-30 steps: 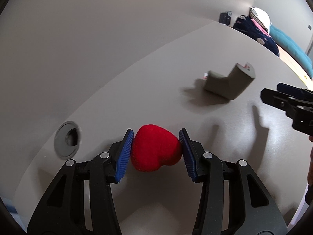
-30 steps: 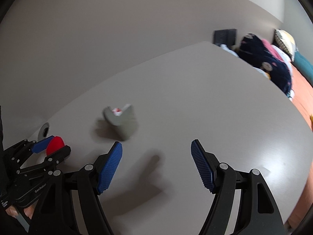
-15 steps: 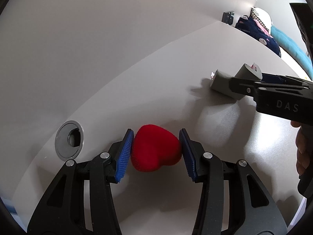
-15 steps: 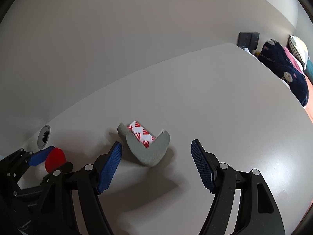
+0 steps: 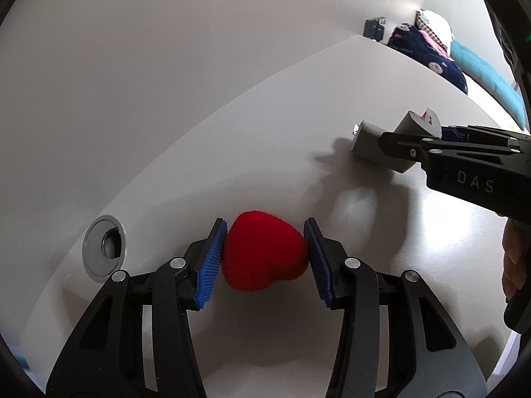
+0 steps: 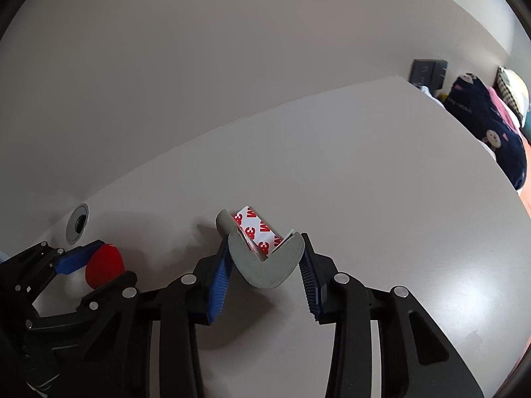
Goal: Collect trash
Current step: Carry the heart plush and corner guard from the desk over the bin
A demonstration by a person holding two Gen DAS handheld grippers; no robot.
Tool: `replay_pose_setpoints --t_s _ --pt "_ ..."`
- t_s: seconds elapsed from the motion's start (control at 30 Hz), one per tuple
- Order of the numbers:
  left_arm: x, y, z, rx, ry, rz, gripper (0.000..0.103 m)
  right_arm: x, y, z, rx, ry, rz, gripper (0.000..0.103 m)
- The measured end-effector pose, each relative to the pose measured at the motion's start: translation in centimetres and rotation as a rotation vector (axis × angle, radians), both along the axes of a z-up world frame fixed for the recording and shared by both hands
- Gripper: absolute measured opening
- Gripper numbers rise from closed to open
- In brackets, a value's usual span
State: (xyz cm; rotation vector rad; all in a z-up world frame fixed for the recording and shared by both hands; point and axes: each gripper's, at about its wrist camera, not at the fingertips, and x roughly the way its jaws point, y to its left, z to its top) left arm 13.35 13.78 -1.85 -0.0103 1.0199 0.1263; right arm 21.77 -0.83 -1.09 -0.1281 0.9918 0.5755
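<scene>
A red heart-shaped foam piece (image 5: 264,252) sits between the blue pads of my left gripper (image 5: 264,229), which is shut on it just above the pale table (image 5: 232,165). To its right, a grey foam corner guard (image 6: 268,270) with red-and-white tape backing lies between the pads of my right gripper (image 6: 265,248). Those jaws are closing, and both pads touch the guard's sides. The left wrist view shows the right gripper's near finger across the corner guard (image 5: 368,141). In the right wrist view, the left gripper (image 6: 109,262) and the red heart (image 6: 103,267) are at the lower left.
A round metal cable grommet (image 5: 104,247) is set into the table near the wall, left of the heart. Beyond the table's far right edge lie dark blue clothing and pillows (image 6: 491,132) and a black box (image 6: 428,71). A person's hand (image 5: 514,252) holds the right gripper.
My right gripper moved left over the grey corner guard and its jaws came in from wide apart onto the guard's sides. The left gripper stayed still with the red heart.
</scene>
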Motion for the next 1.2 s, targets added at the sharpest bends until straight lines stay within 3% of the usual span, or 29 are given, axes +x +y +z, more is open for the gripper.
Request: replay_pose_setpoints --t_s 0.67,1.2 --pt "3.2 -10.3 2.2 -0.005 -0.037 -0.224 0.047 -1.6 -10.8 3.2 0.056 -0.046 -0.185 0.04" --pt "2.0 -19.5 3.7 0.0 -0.063 -0.353 0.047 -5.3 -21.8 5.3 0.095 -0.089 -0.33 0.04"
